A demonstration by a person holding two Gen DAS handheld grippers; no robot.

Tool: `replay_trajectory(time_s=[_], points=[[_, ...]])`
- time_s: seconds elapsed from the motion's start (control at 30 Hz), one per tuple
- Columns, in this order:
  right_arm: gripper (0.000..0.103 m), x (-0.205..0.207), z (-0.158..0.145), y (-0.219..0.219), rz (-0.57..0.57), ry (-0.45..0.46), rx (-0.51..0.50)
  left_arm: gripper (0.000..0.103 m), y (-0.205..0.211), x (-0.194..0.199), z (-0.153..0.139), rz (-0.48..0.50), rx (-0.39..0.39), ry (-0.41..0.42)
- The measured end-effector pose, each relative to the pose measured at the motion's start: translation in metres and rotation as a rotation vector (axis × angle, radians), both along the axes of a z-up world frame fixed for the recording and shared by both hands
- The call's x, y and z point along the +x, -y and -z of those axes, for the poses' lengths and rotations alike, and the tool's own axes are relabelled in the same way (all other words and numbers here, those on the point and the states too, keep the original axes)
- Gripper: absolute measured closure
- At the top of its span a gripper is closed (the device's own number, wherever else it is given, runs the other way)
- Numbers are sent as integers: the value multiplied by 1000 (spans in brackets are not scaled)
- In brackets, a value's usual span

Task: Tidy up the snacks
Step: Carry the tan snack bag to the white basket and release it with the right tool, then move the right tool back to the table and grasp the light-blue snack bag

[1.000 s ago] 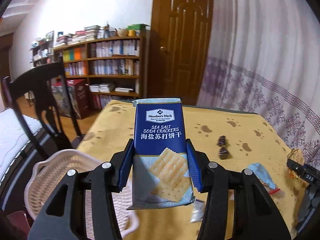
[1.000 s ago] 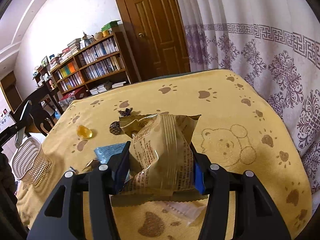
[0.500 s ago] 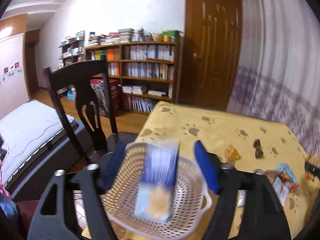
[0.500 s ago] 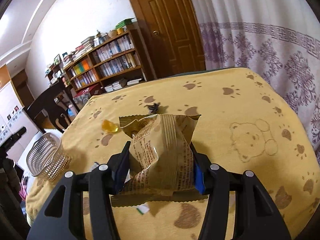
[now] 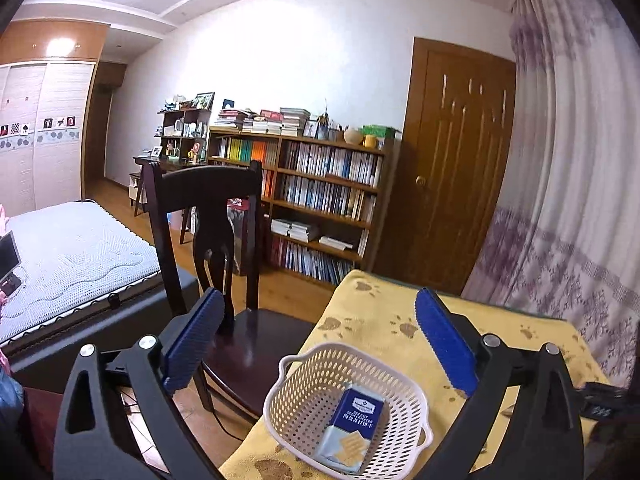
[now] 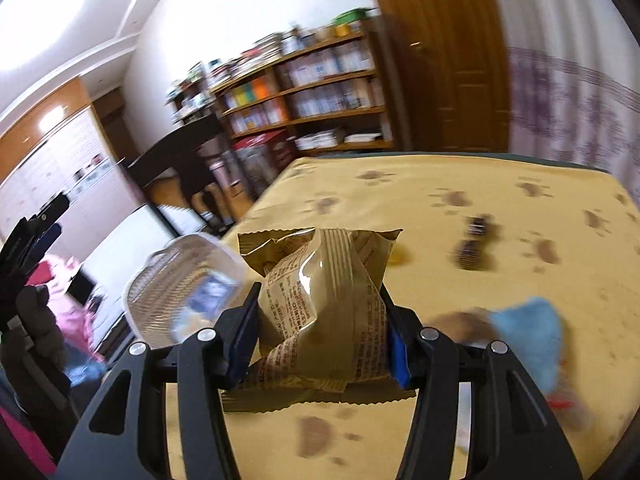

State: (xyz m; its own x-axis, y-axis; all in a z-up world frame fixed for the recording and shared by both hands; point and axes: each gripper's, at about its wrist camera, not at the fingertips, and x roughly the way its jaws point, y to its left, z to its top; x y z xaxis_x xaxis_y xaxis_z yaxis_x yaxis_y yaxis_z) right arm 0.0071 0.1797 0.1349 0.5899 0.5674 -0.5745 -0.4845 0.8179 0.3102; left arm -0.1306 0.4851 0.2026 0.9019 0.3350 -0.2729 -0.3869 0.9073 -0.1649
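White plastic basket [image 5: 347,408]: standing at the near left corner of the desk [image 5: 384,332], at 6 o'clock in the left wrist view; seen blurred at 9 o'clock in the right wrist view.
Blue cracker pack [image 5: 352,428]: lying flat inside the basket, label up, free of any claw.
Done: one snack in the basket.
Left claw [image 5: 320,348]: spread wide, empty, hovering above the basket, blue pads well apart.
Right claw [image 6: 318,332]: pinching a tan foil snack bag [image 6: 324,312] between both pads, raised off the desk, the basket at its 9 o'clock.
In hand, by judgement: carrying the tan bag toward the basket for the second drop.
Left on the desk: two dark wrapped sweets [image 6: 474,246] at 2 o'clock of the right claw; a yellow sweet [image 6: 398,258], mostly hidden behind the bag; a light blue packet [image 6: 532,332] at 3 o'clock with something red beneath it, too blurred to name.
Progress, by judgement: early, roughly one item of five or six put away.
Writing on cracker pack: white badge reading "Member's Mark", then small lines too fine to read here, then a row of Chinese characters; cracker picture at the lower end.
Writing on tan bag: dense fine print, seemingly Korean, not legible.
Cloth: yellow, printed with brown paw marks.
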Motion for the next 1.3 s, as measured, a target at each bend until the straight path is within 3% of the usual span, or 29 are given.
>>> replay_trajectory(time_s=[0.27, 0.47, 0.53, 0.93, 1.3], points=[[49, -4, 1, -120, -194, -47, -49, 3, -2, -6, -4, -9, -3, 22], [48, -2, 11, -181, -250, -54, -56, 3, -5, -3, 0, -6, -18, 25], [38, 0, 12, -189, -276, -71, -30, 3, -3, -1, 1, 4, -12, 18], [36, 9, 22, -153, -201, -96, 11, 3, 3, 1, -1, 19, -1, 22], [36, 12, 26, -117, -85, -54, -59, 3, 17, 5, 1, 44, 13, 9]])
